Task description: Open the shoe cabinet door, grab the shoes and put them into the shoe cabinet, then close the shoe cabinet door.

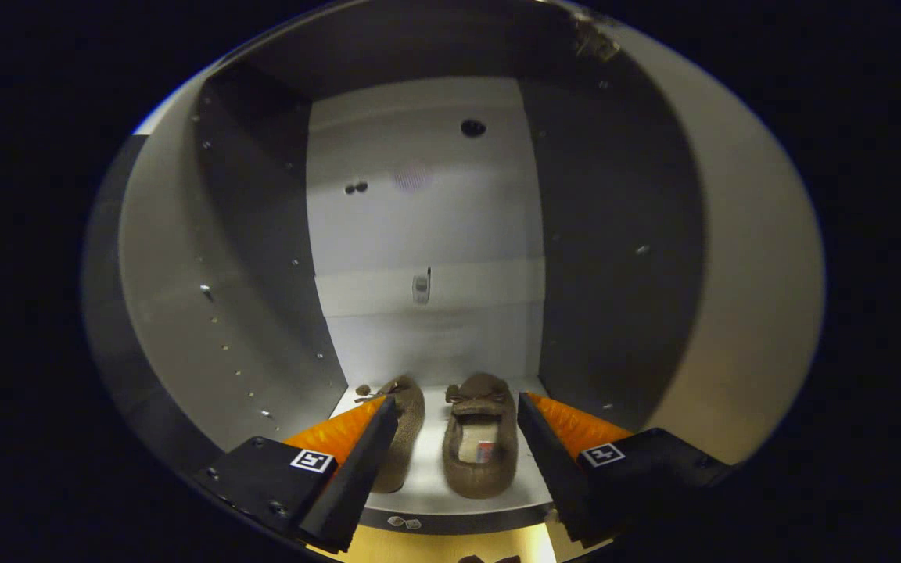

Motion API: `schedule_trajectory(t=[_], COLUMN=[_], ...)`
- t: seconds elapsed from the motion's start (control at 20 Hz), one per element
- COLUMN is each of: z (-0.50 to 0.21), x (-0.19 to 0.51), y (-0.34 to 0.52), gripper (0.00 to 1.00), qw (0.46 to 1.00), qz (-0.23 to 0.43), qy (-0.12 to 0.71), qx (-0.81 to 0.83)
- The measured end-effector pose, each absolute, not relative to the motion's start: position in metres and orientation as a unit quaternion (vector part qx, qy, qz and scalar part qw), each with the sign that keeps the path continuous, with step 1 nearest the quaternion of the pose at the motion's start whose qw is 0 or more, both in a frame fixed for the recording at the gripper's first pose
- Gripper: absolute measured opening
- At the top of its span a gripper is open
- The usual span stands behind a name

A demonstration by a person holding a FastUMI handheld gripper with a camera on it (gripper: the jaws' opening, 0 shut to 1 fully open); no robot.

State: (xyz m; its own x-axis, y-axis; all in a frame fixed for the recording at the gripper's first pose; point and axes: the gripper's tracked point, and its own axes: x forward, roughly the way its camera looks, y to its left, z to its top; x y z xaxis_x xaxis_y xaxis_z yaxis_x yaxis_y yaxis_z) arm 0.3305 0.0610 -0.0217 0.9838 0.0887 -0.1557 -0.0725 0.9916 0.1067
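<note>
Two brown slippers lie side by side on the cabinet's bottom shelf (427,489), toes pointing toward the back wall. The right slipper (482,438) shows in full between my fingers; the left slipper (405,438) is partly hidden behind my left finger. My gripper (458,410) stands open in front of the cabinet's open mouth, its fingertips level with the slippers' toe ends and touching neither shoe. Nothing is held between the fingers.
The shoe cabinet is open: a white back wall (419,234) with small holes, a dark left side wall (255,274) and a dark right side wall (615,258) box in the compartment. A small metal fitting (421,288) sits on the back wall's cross strip.
</note>
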Motion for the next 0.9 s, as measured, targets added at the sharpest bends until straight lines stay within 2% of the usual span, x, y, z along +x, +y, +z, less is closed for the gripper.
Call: schedule_trajectory(t=[0.25,0.9], z=[0.015,0.012], x=[0.232,0.018], y=[0.035,-0.01], gripper=[0.98,0.98], qw=[0.998,0.995], qz=[0.027,0.078], qy=[0.023,0.028], qx=[0.046,0.061])
